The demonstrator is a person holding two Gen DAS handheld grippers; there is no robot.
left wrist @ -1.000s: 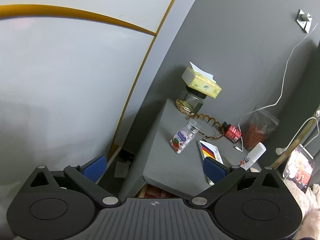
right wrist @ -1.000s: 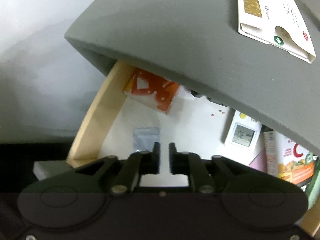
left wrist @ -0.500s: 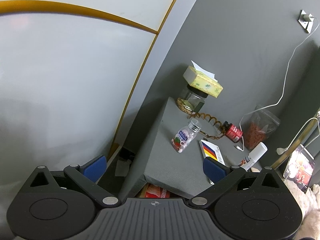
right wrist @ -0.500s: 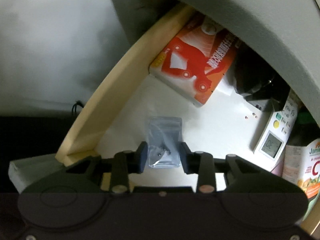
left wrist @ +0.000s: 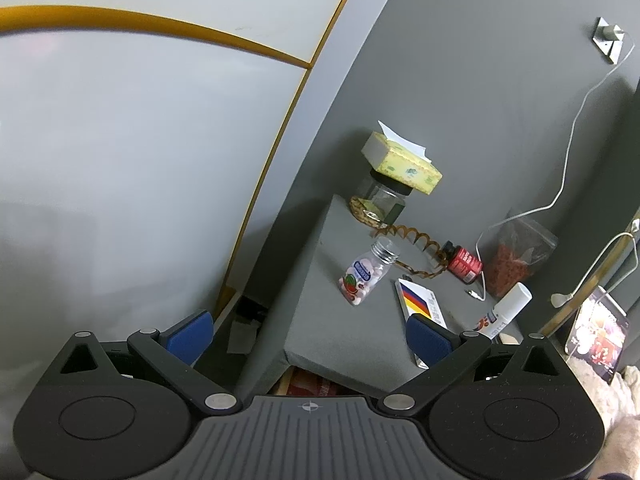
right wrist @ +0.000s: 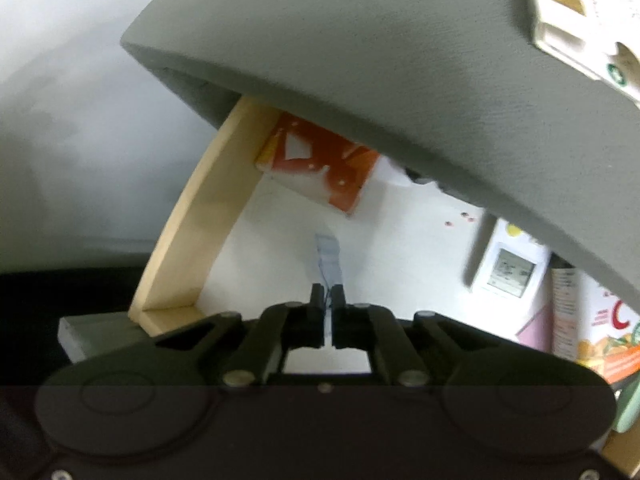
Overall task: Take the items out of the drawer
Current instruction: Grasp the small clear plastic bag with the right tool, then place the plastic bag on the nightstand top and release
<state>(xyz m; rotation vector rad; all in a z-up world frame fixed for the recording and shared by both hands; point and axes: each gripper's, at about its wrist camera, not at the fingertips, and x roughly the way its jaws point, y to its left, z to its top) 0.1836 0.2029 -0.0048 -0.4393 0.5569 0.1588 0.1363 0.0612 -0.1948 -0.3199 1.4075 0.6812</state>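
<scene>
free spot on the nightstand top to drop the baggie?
Bare grey strip on the nightstand top along its near-left edge, between pill bottle and front corner. Crowded behind: striped box, red bottle, jar. Right gripper holds baggie.

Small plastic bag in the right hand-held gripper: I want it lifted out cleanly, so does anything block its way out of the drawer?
The tabletop overhangs the drawer just beyond the bag held by the right hand-held gripper. Toward the camera, nothing visible blocks it.

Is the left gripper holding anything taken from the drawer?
No, the left gripper is open and empty above the nightstand.
</scene>
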